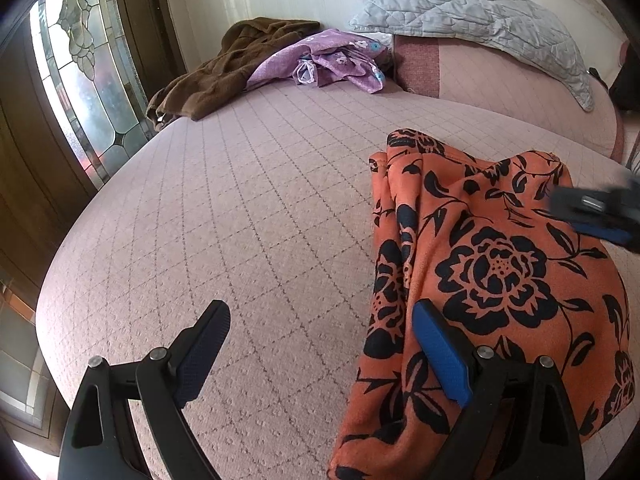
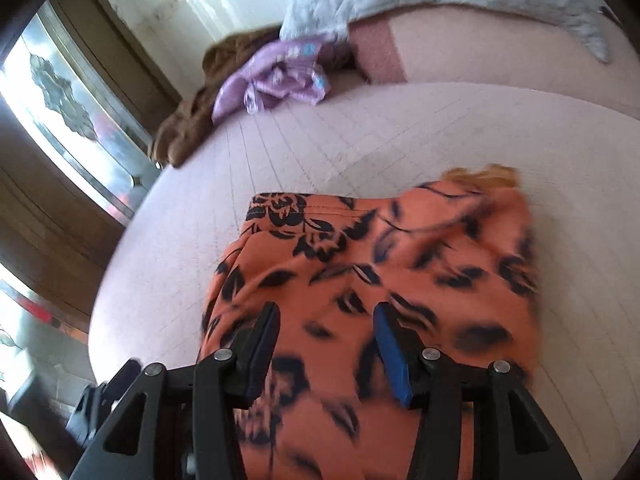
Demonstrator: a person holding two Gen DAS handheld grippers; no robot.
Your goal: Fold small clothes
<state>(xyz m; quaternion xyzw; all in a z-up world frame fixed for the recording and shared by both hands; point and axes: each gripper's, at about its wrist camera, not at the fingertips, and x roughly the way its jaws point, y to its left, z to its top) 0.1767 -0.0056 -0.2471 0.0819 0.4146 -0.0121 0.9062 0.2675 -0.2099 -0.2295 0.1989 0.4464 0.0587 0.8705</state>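
Observation:
An orange garment with a black flower print (image 1: 500, 272) lies partly folded on the pink quilted bed (image 1: 260, 220). My left gripper (image 1: 320, 312) is open wide just above the bed at the garment's left edge. Its blue-padded right finger (image 1: 440, 352) is over the cloth and its left finger over bare bedding, with nothing pinched between them. My right gripper (image 2: 326, 310) hovers over the near part of the same garment (image 2: 400, 248), jaws about half apart. The cloth runs flat beneath them. In the left wrist view the right gripper (image 1: 580, 208) shows blurred at the garment's far right.
At the far end of the bed lie a brown garment (image 1: 224, 68) and a crumpled purple flowered cloth (image 1: 328, 56). A grey quilted pillow (image 1: 460, 4) rests on a pink bolster (image 1: 500, 80). A stained-glass window (image 1: 80, 80) stands past the bed's left edge.

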